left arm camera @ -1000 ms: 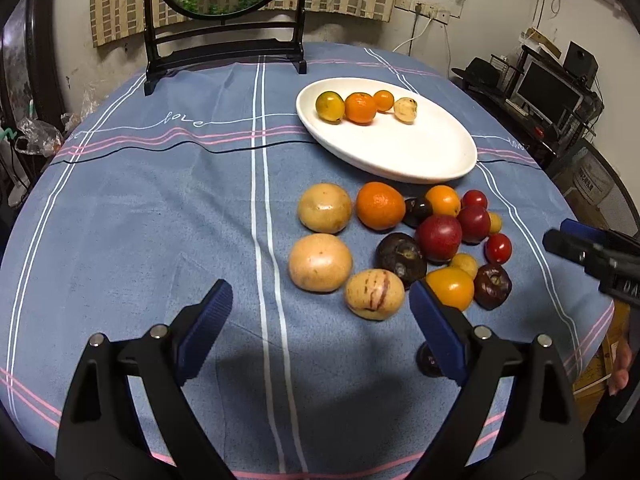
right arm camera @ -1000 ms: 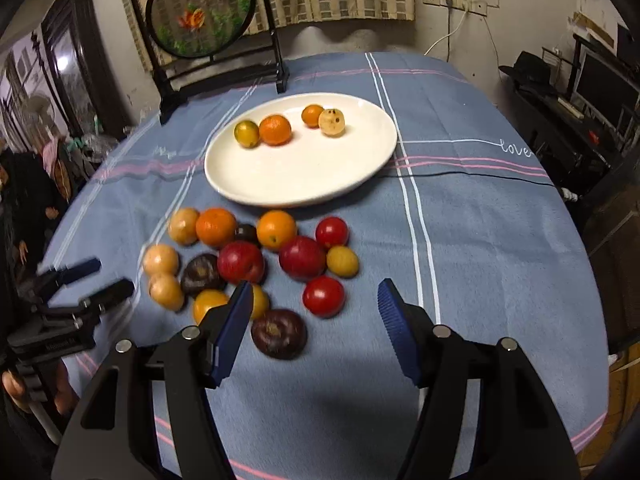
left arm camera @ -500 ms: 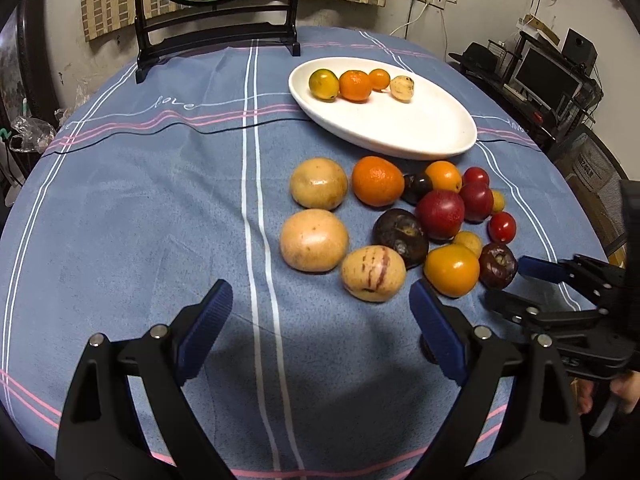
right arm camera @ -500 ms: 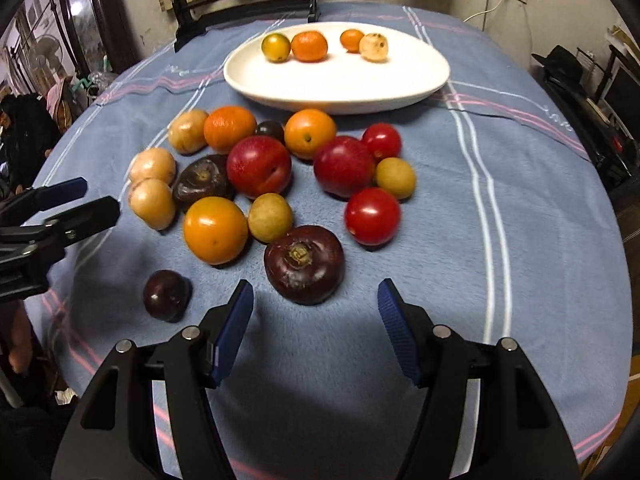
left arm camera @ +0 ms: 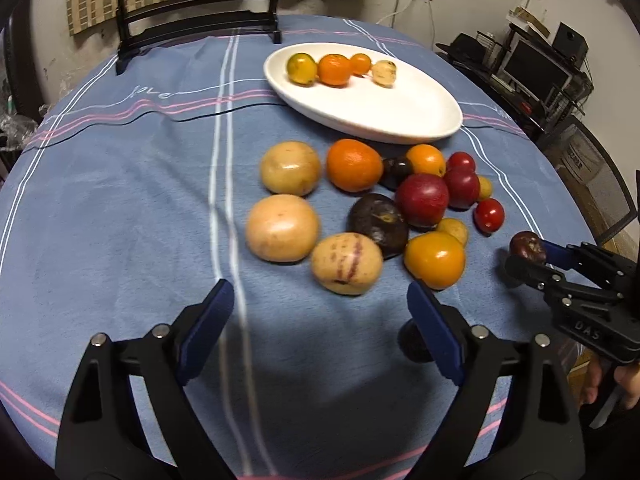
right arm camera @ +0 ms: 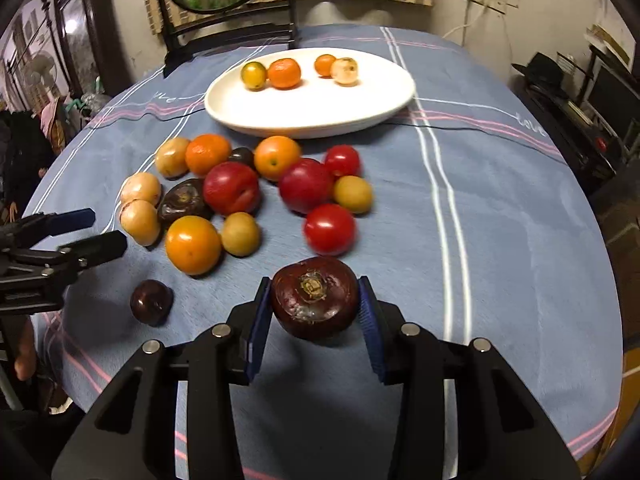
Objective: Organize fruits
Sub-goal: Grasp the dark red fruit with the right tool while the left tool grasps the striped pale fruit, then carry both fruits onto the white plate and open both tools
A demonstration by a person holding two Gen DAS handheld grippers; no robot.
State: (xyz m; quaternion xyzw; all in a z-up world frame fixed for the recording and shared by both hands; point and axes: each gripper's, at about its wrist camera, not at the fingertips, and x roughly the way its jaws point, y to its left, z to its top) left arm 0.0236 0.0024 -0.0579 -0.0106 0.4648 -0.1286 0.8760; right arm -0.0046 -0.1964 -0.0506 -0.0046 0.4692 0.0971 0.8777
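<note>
While fruits (right arm camera: 256, 196) crowd, fingers (right arm camera: 256, 328) pinch mangosteen (right arm camera: 315, 298).

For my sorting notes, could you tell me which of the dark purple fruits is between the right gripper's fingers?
The large one with the dry stem scar, in the right gripper; the smaller one lies alone on the cloth.

A dark purple fruit (right arm camera: 315, 298) sits stem-up on the cloth near the table's edge; mixed fruits (right arm camera: 256, 196) cluster beside a white plate (right arm camera: 308, 114) bearing four small ones (right arm camera: 298, 71).

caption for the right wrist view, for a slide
Right hand-held gripper closed on a dark purple fruit near the table edge, loose fruits and the white plate beyond.
</note>
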